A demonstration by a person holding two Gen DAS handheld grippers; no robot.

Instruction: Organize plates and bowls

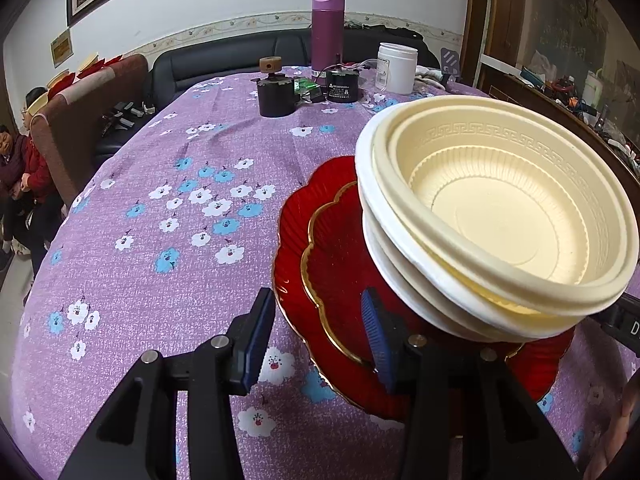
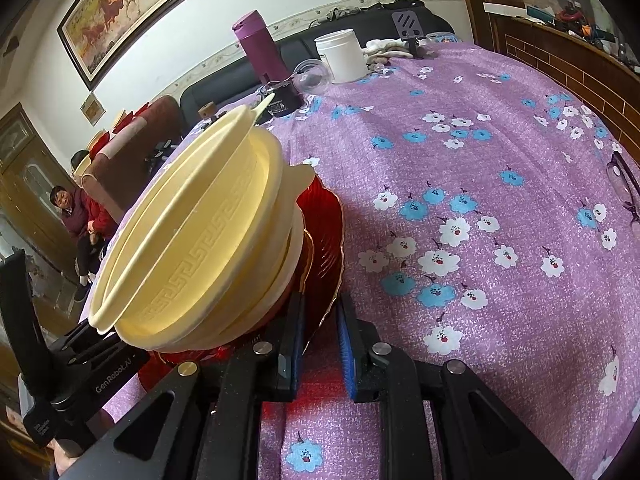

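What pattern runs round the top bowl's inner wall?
A raised Greek-key band on the cream top bowl, clearest in the left wrist view.

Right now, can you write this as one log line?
bowls: stacked on red plates | left gripper: open at plate rim | right gripper: astride plate rim, grip unclear

A stack of cream plastic bowls (image 1: 500, 216), ribbed inside and edged with a key-pattern band, is nested within white bowls (image 1: 394, 280) and is seen tilted on red scalloped plates (image 1: 340, 264) trimmed in gold. The smaller red plate is set inside the larger one, whose near rim lies between the fingers of the left gripper (image 1: 316, 340). On the opposite side, the plates' edge (image 2: 324, 280) is found just ahead of the right gripper (image 2: 320, 344), between its narrowly parted pads.
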